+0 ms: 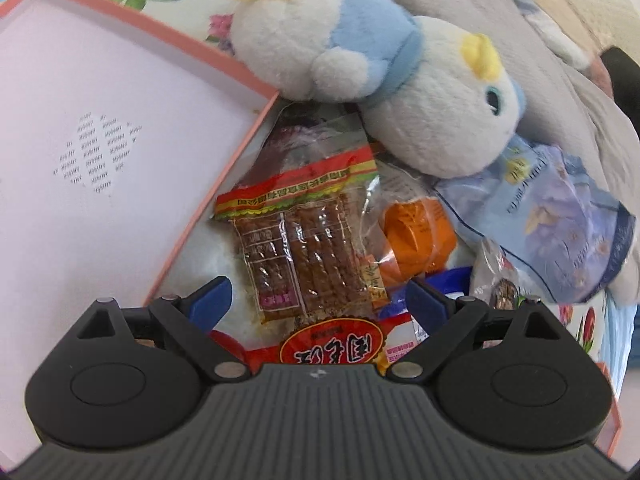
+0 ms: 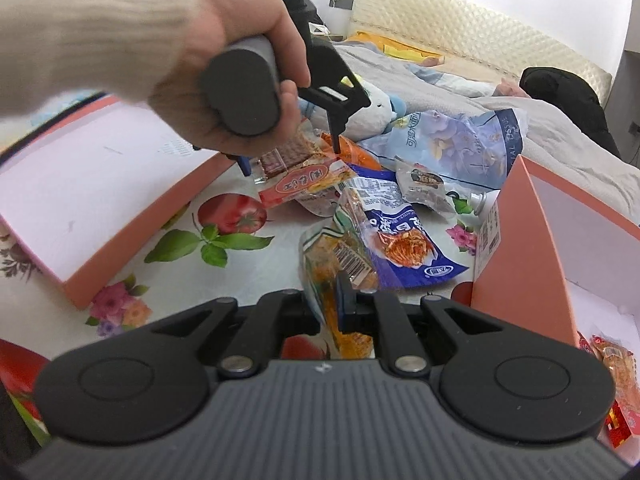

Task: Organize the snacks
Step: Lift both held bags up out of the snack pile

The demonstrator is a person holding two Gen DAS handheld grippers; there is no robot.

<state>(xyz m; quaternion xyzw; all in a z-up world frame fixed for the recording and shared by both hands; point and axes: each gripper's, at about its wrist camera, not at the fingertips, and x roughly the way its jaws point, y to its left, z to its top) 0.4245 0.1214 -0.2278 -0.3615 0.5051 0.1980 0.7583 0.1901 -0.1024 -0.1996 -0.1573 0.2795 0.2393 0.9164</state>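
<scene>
While the left gripper [image 1: 316, 300] pointed steeply down over the heap of snacks, its blue fingers [image 1: 212, 300] stood wide apart on either side of a clear packet of brown strips [image 1: 296, 248], not pressing it. That packet lay just beside the corner of the pink box lid [image 1: 100, 160], partly over a red-labelled packet [image 1: 332, 346]. A grey-and-blue plush toy [image 1: 400, 92] lay at the far end of the packet of brown strips, overlapping it. Next to the packet lay an orange packet [image 1: 416, 236], and beyond that a pale blue tissue pack [image 1: 560, 216].

Nearer the camera in the right wrist view, the right gripper [image 2: 344, 300] was clamped on the edge of a green-and-orange snack bag [image 2: 344, 256], which lay against a blue-and-white packet [image 2: 400, 236]. On the far side of that bag from the lid stood an open pink box [image 2: 528, 248]. A hand [image 2: 248, 60] in a cream sleeve held the left gripper's handle above the lid's corner.
</scene>
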